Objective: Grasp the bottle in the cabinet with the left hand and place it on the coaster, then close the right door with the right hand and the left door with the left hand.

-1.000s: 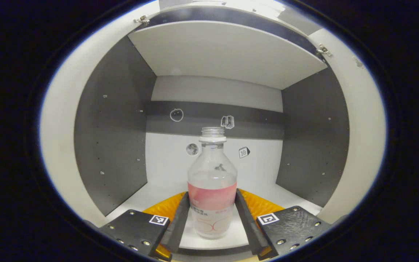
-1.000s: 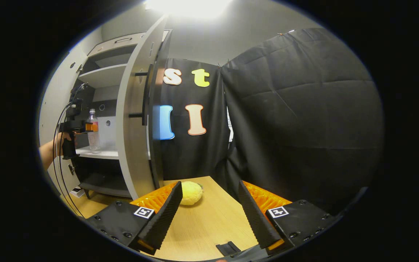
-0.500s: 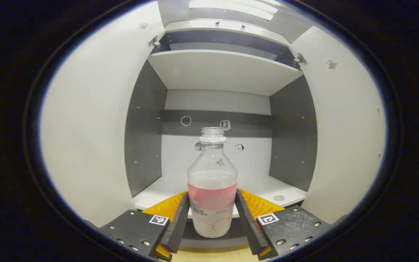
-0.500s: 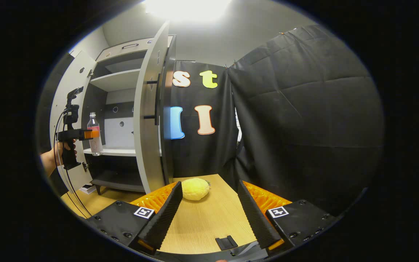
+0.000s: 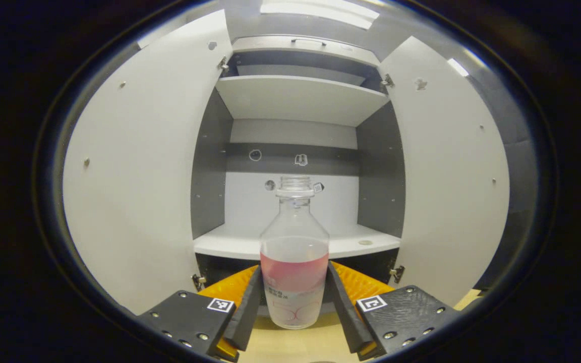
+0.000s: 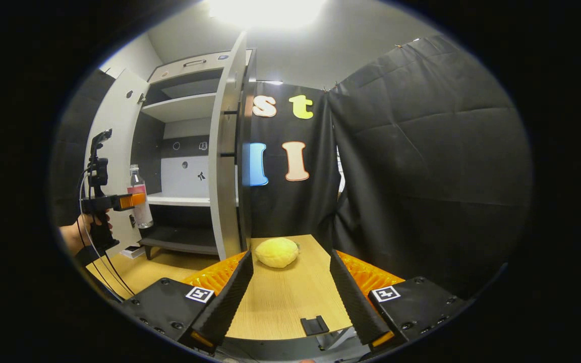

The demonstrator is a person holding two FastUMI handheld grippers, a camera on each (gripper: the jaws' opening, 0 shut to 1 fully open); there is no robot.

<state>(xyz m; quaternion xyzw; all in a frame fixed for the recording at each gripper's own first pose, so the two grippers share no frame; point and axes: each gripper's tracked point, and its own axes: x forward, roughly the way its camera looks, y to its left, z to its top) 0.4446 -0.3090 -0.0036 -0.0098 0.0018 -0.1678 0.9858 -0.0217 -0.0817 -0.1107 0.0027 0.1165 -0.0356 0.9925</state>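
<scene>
Bottle [image 5: 294, 262], clear, uncapped, with pink liquid in its lower half and a pale label band, held upright in the left gripper [image 5: 293, 307]. Both fingers [image 5: 246, 310] of this gripper press against the bottle's lower body, one on each side. In the left gripper view the bottle stands in front of the open cabinet [image 5: 295, 98], clear of the middle shelf [image 5: 230, 244], with light wooden floor or table surface showing under its base. The left door [image 5: 134, 171] and the right door [image 5: 452, 166] both stand wide open, their pale inner faces turned toward the camera. Small stickers [image 5: 255, 155] sit on the cabinet's back panel, and a small round object [image 5: 365, 242] lies on the middle shelf near its right end; its nature cannot be told at this size.

In the right gripper view the left gripper [image 6: 128, 201] appears at the far left, held by a hand [image 6: 76, 234] with cables trailing below it, and the bottle [image 6: 140, 201] hangs in front of the cabinet [image 6: 179, 106], outside the shelf edge. The right door [image 6: 225, 156] is seen edge-on, its handle pointing toward the booth's cloth wall. The right gripper [image 6: 290, 297] hovers above a wooden table [image 6: 280, 302] with its jaws spread apart and nothing between them. A yellow rounded plush object [image 6: 276, 252] rests at the table's far end, and a small black clip-like piece [image 6: 314, 325] lies on the near edge.
</scene>
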